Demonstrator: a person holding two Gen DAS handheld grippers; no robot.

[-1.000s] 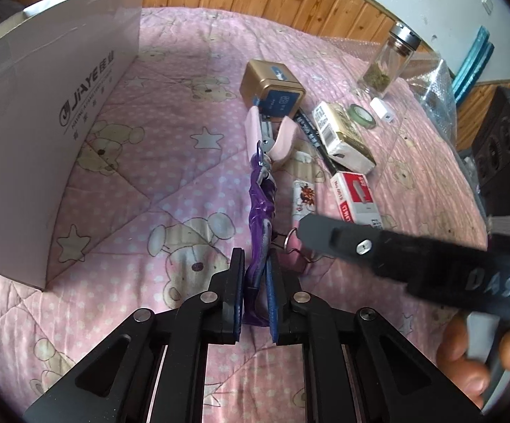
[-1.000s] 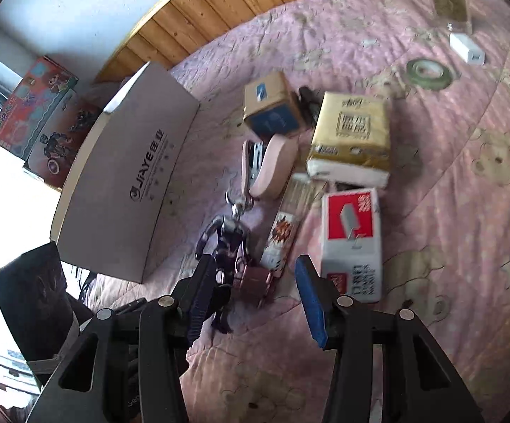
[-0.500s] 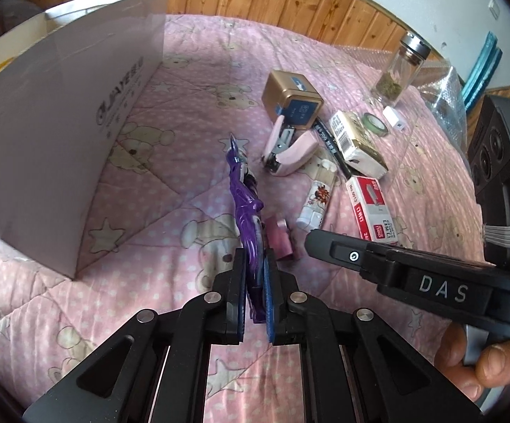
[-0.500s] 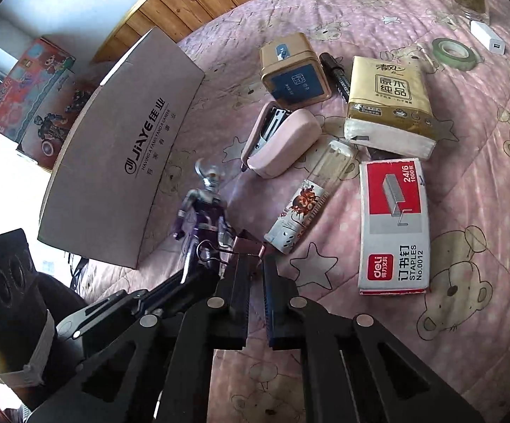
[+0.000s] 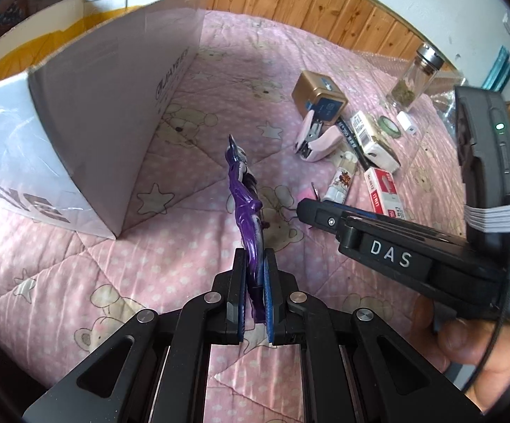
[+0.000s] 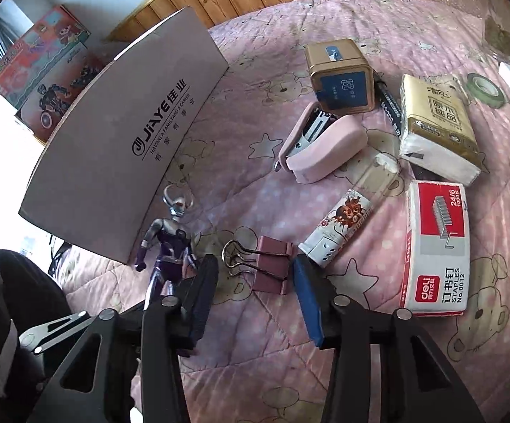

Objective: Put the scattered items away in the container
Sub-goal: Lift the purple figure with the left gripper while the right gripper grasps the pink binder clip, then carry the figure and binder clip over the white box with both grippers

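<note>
My left gripper (image 5: 253,259) is shut on the legs of a purple and silver toy figure (image 5: 244,194), holding it upright above the pink quilt. The same figure (image 6: 170,243) shows at the lower left of the right wrist view. The white cardboard box (image 5: 96,123) stands open to the figure's left; its printed side (image 6: 124,134) faces the right wrist view. My right gripper (image 6: 255,264) has its jaws opening around a pink binder clip (image 6: 272,268), which lies on the quilt between them; the pads do not press on it.
Right of the clip lie a small printed tube (image 6: 346,218), a red and white staples box (image 6: 438,246), a pink stapler (image 6: 322,148), a gold tin (image 6: 339,74), a tissue pack (image 6: 438,130), a tape roll (image 6: 484,88) and a glass jar (image 5: 413,77). Toy boxes (image 6: 43,67) sit beyond the bed.
The left gripper has carried the figure up off the quilt and toward the box. The right gripper shut at the binder clip, then parted again; the clip lies between its jaws.
</note>
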